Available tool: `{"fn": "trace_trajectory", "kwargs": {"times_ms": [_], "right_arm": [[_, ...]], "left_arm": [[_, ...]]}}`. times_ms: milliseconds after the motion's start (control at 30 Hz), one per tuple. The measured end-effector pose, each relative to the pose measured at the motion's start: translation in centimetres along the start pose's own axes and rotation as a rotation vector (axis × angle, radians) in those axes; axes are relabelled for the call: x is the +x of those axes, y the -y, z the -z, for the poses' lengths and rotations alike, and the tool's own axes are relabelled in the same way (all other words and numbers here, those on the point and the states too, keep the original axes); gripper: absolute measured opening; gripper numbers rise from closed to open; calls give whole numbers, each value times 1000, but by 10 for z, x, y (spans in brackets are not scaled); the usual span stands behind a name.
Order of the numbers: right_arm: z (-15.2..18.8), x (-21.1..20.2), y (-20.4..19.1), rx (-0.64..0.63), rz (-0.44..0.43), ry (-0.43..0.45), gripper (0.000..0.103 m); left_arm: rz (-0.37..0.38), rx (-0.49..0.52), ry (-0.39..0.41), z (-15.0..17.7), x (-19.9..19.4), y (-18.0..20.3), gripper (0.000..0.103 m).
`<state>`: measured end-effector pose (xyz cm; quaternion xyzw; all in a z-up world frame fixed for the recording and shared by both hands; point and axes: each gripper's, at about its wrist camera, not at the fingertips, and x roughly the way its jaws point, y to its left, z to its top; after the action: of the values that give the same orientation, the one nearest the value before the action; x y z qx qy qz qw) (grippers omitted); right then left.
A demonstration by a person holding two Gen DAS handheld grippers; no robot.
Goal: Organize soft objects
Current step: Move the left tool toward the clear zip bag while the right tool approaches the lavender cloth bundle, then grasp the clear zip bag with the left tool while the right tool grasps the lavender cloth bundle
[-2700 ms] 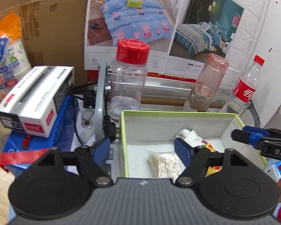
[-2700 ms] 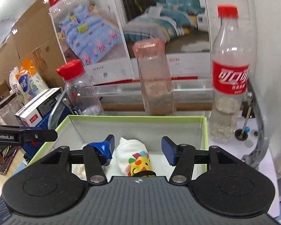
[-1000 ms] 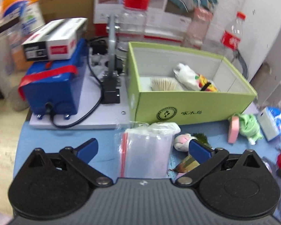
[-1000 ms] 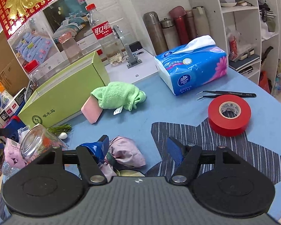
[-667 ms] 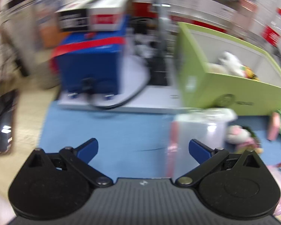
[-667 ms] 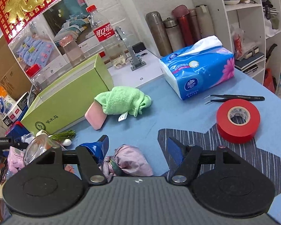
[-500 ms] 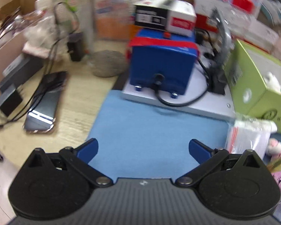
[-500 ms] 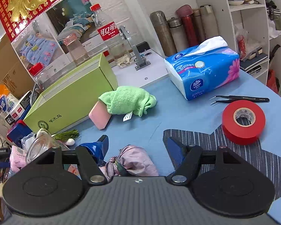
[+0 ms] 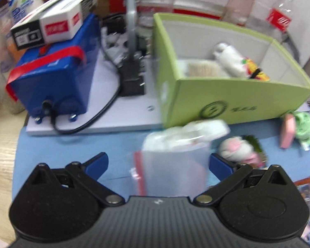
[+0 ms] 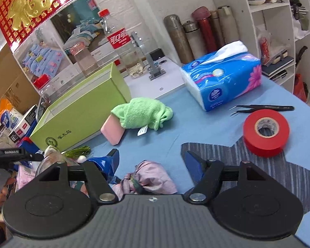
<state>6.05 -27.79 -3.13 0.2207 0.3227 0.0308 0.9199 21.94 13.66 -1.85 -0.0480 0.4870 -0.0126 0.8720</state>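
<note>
Pink cloth bundle (image 10: 153, 177) down on the blue mat (image 10: 196, 124), sitting between the blue fingertips of the right tongs (image 10: 152, 161), nearer the left tip, clear of the right one. Jaws parted, not pressing on it. Beyond, a green towel (image 10: 142, 112) draped over a pink sponge (image 10: 112, 131), just beside the green box (image 10: 80, 111). Further right, tissue pack (image 10: 223, 82), tweezers (image 10: 262, 107) and red tape roll (image 10: 266, 132).

Over on the left tongs (image 9: 158, 161): spread wide, gripping nothing. Clear zip bag (image 9: 171, 165) lying on the mat between the tips, touching neither as far as the blur allows. Small pink-and-white soft toy (image 9: 237, 148) just beyond the right tip. Inside the box (image 9: 227, 99), a white sock roll (image 9: 231, 60) and a pale bundle (image 9: 202, 68).
</note>
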Motion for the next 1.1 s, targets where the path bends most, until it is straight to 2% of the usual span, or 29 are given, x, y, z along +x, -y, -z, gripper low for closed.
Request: {"fn": "trace_trajectory", "kwargs": {"times_ms": [100,233,267,400,500,567,600,700,800,833,933,1000,1100], "right_arm": [[-3,1,9,25,15,7,57],[-3,5,14,44,5,3,57],[-2,6,14,46,1,0,57],[1,12,7,34,-20,-20,57],[5,13,3,21,-27,-31,58],[7,13,2,20,-29,-38,58],[8,13,2,19,-31,-42,58],[9,9,4,7,-24,-44,58],[8,6,9,5,-9,-32,58],[8,5,11,12,-8,-26,58],[9,7,15,37,-17,-18,58],[10,10,15,44,-23,-35,59],[10,12,14,35,-18,-46,59]], "left_arm": [[-7,-72,-4,16,-5,-32,102],[-105,-182,23,38,-21,-76,102],[-95,-223,33,45,-27,-85,102],[26,-324,80,72,-54,-93,102],[13,-411,72,101,-61,-85,102],[-14,-360,64,117,-64,-74,102],[-54,-324,61,123,-69,-70,102],[-207,-183,65,137,-82,-64,102],[-354,-151,81,138,-84,-69,102],[-362,-161,77,136,-81,-73,102],[-284,-171,53,124,-62,-78,102],[-316,-160,46,114,-46,-73,102],[-322,-176,79,93,-32,-74,102]]}}
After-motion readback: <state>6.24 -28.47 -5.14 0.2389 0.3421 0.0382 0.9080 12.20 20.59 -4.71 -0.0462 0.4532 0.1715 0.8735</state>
